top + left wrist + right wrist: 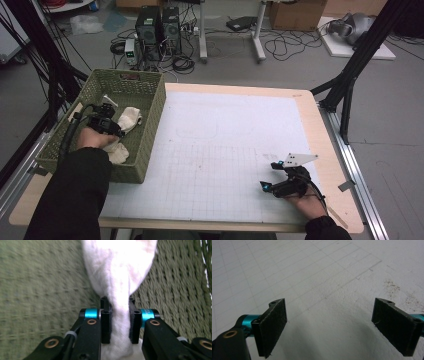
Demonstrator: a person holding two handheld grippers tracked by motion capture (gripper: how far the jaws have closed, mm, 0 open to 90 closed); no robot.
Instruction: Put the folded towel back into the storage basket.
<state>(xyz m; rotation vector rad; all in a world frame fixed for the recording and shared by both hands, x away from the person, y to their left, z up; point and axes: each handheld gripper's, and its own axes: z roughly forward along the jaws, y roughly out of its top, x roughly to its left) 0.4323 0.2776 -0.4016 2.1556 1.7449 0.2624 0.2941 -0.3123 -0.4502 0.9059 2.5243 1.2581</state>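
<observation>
Left gripper (120, 322) sits inside the green woven basket (150, 125) at the desk's (330, 145) far left, its pads clamped on a white cloth (120, 277), pinching it into a narrow neck while the rest of it fans out beyond. Over on the near right, the right gripper (337, 327) hangs low above the white gridded mat (225, 150), jaws wide apart, nothing between them.

The white cloth (120, 277) runs off the frame's top; basket weave (37, 290) blurred.
</observation>
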